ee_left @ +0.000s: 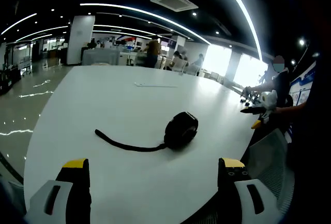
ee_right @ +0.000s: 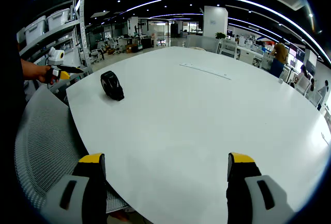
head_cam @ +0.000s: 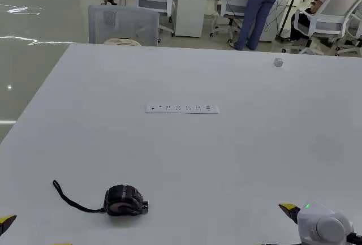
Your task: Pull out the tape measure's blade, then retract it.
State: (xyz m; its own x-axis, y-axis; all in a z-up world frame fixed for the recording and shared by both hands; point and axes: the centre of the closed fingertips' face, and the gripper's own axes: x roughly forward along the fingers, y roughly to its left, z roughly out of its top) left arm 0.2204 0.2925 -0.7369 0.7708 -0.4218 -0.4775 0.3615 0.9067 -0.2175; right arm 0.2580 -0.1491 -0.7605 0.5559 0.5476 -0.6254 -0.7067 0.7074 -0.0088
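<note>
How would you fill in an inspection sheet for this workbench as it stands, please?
Surface: white table, mostly bare.
Job's things: black tape measure lies near the front edge with its blade in; its black strap trails to the left.
Clutter: a small grey object near the far edge; too small to identify.
Grippers: left gripper open, short of the tape measure; right gripper open, holding nothing.
Cables: nothing seen; the socket strip set in the table has nothing plugged in.
Surroundings: a grey chair behind the table, a standing person among desks, a glossy floor.
</note>
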